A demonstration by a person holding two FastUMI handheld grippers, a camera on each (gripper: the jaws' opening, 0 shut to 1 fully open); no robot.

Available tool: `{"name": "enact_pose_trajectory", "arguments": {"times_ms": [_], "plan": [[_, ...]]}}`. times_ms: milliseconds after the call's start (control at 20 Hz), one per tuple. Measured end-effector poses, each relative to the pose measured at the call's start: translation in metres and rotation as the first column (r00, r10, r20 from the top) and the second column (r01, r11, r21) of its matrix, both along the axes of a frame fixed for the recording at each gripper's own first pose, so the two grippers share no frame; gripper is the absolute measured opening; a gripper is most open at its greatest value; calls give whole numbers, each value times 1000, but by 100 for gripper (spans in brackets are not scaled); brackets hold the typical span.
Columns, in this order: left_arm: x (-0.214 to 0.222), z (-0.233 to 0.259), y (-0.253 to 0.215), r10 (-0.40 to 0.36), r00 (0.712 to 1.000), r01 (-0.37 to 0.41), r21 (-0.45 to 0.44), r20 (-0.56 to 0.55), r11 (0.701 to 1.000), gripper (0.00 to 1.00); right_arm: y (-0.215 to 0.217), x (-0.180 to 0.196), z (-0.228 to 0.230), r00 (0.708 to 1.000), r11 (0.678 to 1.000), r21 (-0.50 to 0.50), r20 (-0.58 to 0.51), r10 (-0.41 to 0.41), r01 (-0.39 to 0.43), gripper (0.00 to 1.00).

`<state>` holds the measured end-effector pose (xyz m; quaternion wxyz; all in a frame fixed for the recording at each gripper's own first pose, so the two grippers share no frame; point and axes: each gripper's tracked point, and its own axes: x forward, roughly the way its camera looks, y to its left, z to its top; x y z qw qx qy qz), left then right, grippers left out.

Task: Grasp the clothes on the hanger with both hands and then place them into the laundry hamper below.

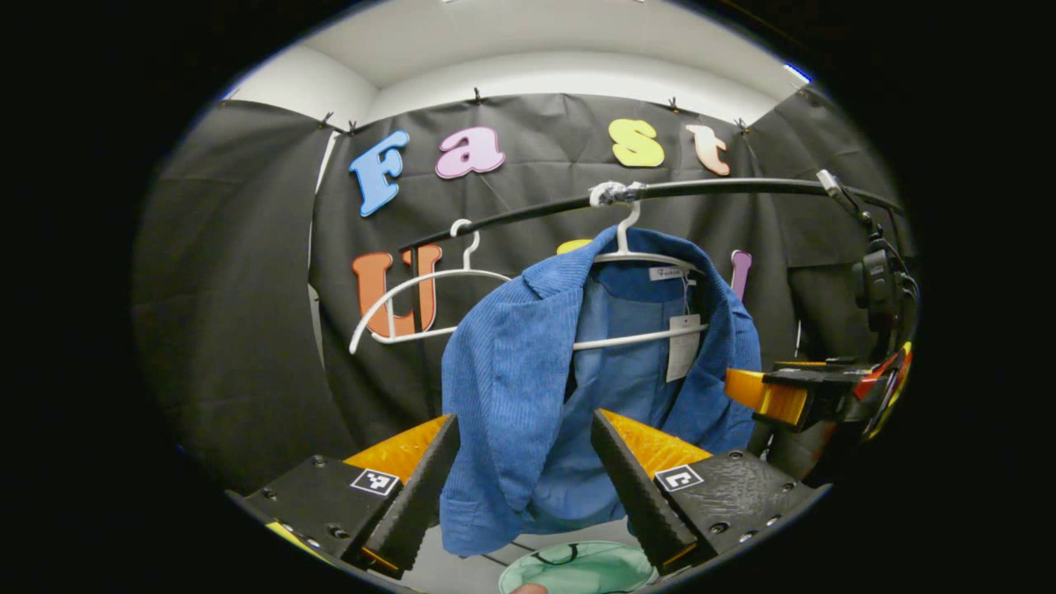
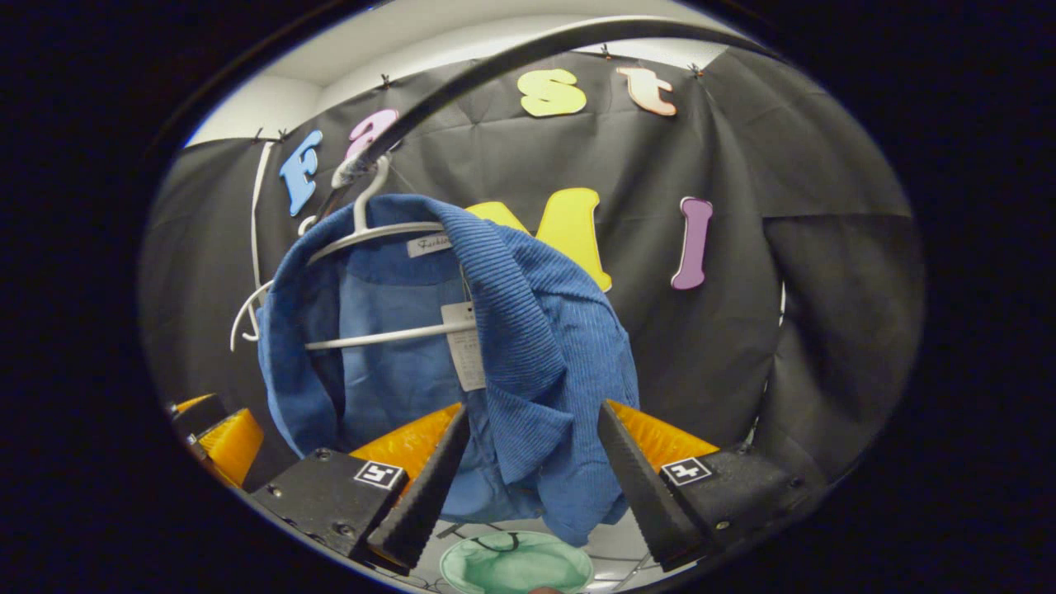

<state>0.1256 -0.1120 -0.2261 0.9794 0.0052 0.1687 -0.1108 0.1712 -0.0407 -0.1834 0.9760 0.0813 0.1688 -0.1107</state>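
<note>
Two grippers, both w/ jaws spread wide, each facing one front edge of the blue jacket (image 1: 511,388). Jacket hangs on a white hanger (image 1: 639,334) hooked over the black rail (image 1: 742,186), draped open, paper tag (image 1: 683,346) dangling inside near the collar. In the left gripper view, the left gripper (image 1: 528,487) sits low at the jacket's hem; cloth of one front panel falls between its fingers, but the fingers aren't pressed onto it, gap on both sides, so open, not gripping. A 2nd white hanger (image 1: 412,301), bare, hangs on the same rail beside the jacket. The right gripper (image 1: 780,396) shows at that view's right side, just beside the jacket's other edge. In the right gripper view, the right gripper (image 2: 532,487) is likewise spread, w/ the folded lapel and front panel hanging between its fingers, not clamped. The left gripper (image 2: 223,441) shows at that view's lower left, near the jacket's far edge. Below the jacket, a pale green hamper (image 1: 577,568) w/ a dark handle loop on its rim, straight under the hem; light floor around it. Jacket fully on hanger, not in hamper.
</note>
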Motion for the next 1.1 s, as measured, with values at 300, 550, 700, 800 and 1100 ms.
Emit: {"name": "enact_pose_trajectory", "arguments": {"times_ms": [300,550,700,800,1100], "plan": [[34,-23,-13,36,999,-36,12,5,999,99,-6,43,-20,1000,998,62,8,-25,24,99],[61,-40,-13,92,996,-92,-10,-8,996,95,-15,58,-27,999,993,109,16,-36,34,97],[72,-44,-8,131,991,-131,-26,-17,991,86,-25,52,-29,1000,991,129,21,-20,17,84],[76,-43,-1,155,988,-156,-29,-15,987,65,-38,49,-27,999,989,143,34,-28,23,67],[79,-17,19,220,976,-218,-115,2,969,17,-74,33,-1,992,977,213,120,-49,23,17]]}}
